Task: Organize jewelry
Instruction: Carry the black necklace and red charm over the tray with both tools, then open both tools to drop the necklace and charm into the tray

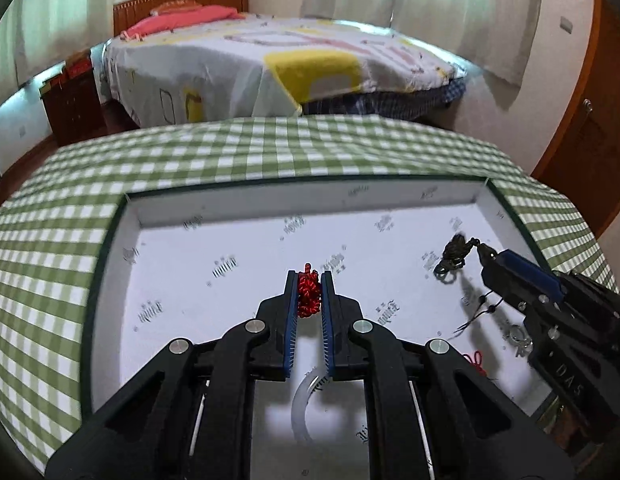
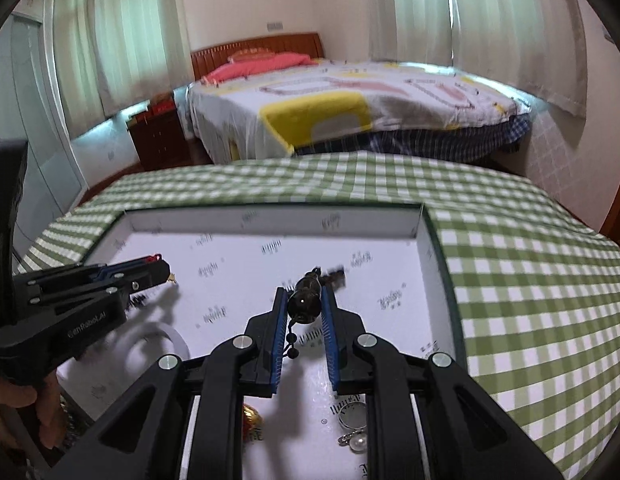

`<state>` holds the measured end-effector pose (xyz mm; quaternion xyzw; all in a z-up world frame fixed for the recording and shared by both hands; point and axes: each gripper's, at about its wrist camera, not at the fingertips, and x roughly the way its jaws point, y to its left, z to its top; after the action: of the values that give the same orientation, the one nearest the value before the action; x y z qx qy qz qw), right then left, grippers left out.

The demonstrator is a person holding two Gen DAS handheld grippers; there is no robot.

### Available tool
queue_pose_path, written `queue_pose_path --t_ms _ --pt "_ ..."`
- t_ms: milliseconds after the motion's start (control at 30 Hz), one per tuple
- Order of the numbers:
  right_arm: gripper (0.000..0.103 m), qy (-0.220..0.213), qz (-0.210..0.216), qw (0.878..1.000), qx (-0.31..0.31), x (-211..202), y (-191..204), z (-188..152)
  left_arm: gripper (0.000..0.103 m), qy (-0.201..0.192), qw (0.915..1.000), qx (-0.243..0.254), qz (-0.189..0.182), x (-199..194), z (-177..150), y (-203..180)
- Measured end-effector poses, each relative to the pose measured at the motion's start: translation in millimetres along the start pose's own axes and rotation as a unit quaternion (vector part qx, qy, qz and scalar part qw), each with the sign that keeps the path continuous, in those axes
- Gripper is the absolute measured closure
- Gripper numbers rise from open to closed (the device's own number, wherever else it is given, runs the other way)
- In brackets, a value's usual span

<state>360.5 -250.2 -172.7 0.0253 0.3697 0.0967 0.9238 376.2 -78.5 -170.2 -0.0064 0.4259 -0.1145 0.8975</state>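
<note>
Both grippers are hovering over the white tray (image 1: 505, 216) on the checked cloth (image 1: 230, 152), left gripper (image 1: 309, 280) pinching a red cord bracelet (image 1: 308, 294), right gripper (image 2: 306, 292) pinching a dark beaded pendant (image 2: 306, 304), while bangle (image 1: 304, 408), watch (image 2: 351, 412) and pearl earring (image 2: 357, 442) are lying loose near, sorting seemingly unfinished.

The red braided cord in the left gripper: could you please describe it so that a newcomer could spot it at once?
Start at the green checked tablecloth and the shallow white tray on it. Over the tray's middle, the left gripper is shut on the red braided cord, bunched between its blue pads. It is bright red, while the right gripper holds a dark pendant.
</note>
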Motion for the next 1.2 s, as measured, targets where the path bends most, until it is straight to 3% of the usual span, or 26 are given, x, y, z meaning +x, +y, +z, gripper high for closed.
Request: queue_pose_path --t_ms 200,367,533,733,967,1200 --pt "0.085 0.043 -0.001 0.999 -0.003 14 1 -3 0.091 0.016 0.9997 0.017 0.009 5 1 -5" --pt "0.085 0.056 0.003 0.998 -0.003 16 2 -6 0.083 0.029 0.9996 -0.006 -0.006 8 3 1" --pt "0.081 0.058 0.003 0.998 -0.003 15 3 -7 0.057 0.026 0.9995 -0.014 -0.010 5 3 3" --pt "0.066 0.046 0.003 0.999 -0.001 8 2 -5 0.044 0.006 0.9999 -0.008 -0.012 -8 1 3" --pt "0.060 0.020 0.005 1.000 -0.004 -11 6 2 0.033 -0.030 0.9995 0.002 -0.010 -32 1 0" --pt "0.058 -0.008 0.006 1.000 -0.002 -39 8 9 0.033 -0.058 0.9982 -0.009 -0.013 -70 4 8"
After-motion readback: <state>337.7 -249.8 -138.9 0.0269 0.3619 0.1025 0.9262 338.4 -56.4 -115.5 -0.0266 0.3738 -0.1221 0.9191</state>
